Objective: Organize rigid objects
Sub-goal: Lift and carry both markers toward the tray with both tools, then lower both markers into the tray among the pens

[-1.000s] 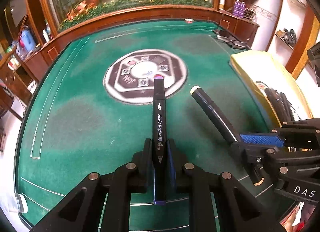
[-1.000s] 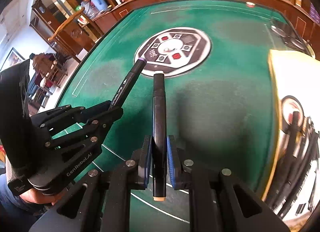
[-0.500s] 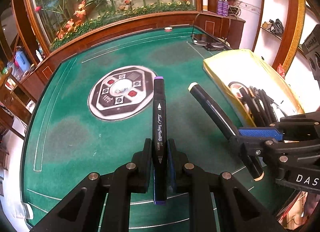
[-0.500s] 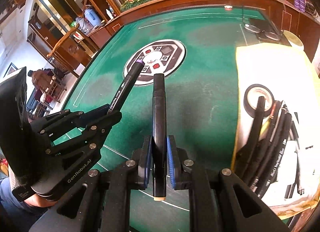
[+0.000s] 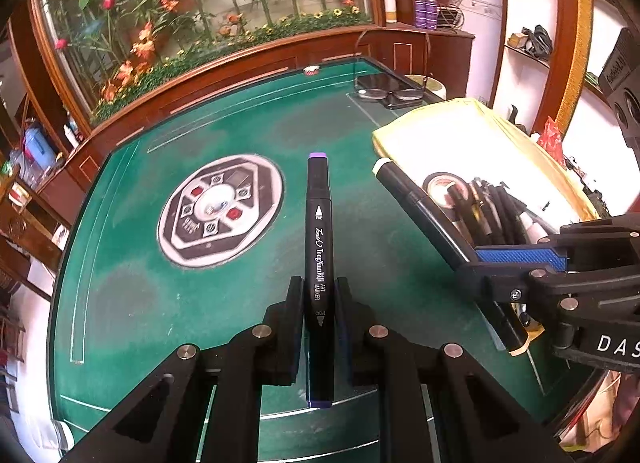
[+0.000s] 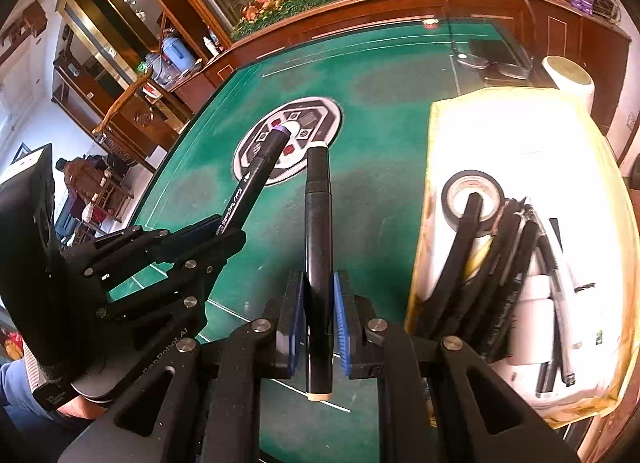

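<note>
In the left wrist view, the left gripper (image 5: 319, 305) sits at the bottom centre of the frame, and its jaws are clamped on a black art marker with purple caps (image 5: 319, 263). The marker points up the frame, above the green felt table (image 5: 132, 287). A round grey emblem (image 5: 220, 210) lies on the felt at the centre left. On the right side, the right gripper (image 5: 478, 263) holds a black marker with cream caps (image 5: 424, 209), which slants toward the upper left. Behind it, at the right, stands a yellow tray (image 5: 400, 131) with a roll of black tape (image 5: 438, 183) and a bundle of dark pens (image 5: 496, 207) inside.

In the right wrist view, the right gripper (image 6: 319, 305) is at the bottom centre, its blue pads (image 6: 341, 319) pressed on the black marker with cream caps (image 6: 318, 239). At the left, the left gripper (image 6: 218, 229) grips the purple-capped marker (image 6: 256, 175), whose tip stands over the emblem (image 6: 316, 119). The tray (image 6: 436, 135) fills the right side, just beside the cream-capped marker. The tape roll (image 6: 472, 183) lies in the tray, and one pen rests across it; the other pens (image 6: 508, 275) lie close together below it. A pair of glasses (image 6: 492, 65) lies on the table at the upper right.
</note>
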A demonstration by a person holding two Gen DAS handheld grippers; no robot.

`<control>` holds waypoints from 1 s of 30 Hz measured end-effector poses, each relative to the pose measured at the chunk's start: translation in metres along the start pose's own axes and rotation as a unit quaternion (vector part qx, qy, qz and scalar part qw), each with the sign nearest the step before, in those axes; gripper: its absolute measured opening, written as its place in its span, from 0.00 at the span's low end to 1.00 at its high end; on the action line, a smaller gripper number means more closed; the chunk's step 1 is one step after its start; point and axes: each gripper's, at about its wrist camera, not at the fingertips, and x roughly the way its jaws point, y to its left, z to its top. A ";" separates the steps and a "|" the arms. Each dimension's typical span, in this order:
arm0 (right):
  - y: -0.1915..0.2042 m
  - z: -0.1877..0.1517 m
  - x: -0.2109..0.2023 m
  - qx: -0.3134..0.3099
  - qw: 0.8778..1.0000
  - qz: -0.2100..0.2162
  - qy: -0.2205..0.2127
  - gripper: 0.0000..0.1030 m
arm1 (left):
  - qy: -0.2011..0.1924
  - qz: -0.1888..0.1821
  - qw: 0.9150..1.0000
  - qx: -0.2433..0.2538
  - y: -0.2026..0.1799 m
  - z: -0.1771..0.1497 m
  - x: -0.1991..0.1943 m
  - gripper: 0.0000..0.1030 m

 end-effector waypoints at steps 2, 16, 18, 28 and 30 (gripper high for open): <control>-0.007 0.000 -0.004 0.006 1.000 -0.002 -0.004 0.14 | -0.002 -0.002 1.000 0.006 -0.007 0.005 0.000 0.14; -0.064 -0.004 -0.037 0.054 0.998 -0.028 -0.022 0.14 | -0.008 -0.031 0.997 0.064 -0.076 0.040 0.017 0.14; -0.074 -0.005 -0.042 0.060 0.997 -0.034 -0.024 0.14 | -0.005 -0.036 0.997 0.072 -0.088 0.044 0.022 0.14; -0.107 -0.010 -0.050 0.083 0.995 -0.050 -0.020 0.14 | -0.002 -0.048 0.994 0.096 -0.126 0.054 0.036 0.14; -0.113 -0.011 -0.050 0.087 0.995 -0.052 -0.017 0.14 | 0.002 -0.049 0.994 0.100 -0.132 0.055 0.040 0.14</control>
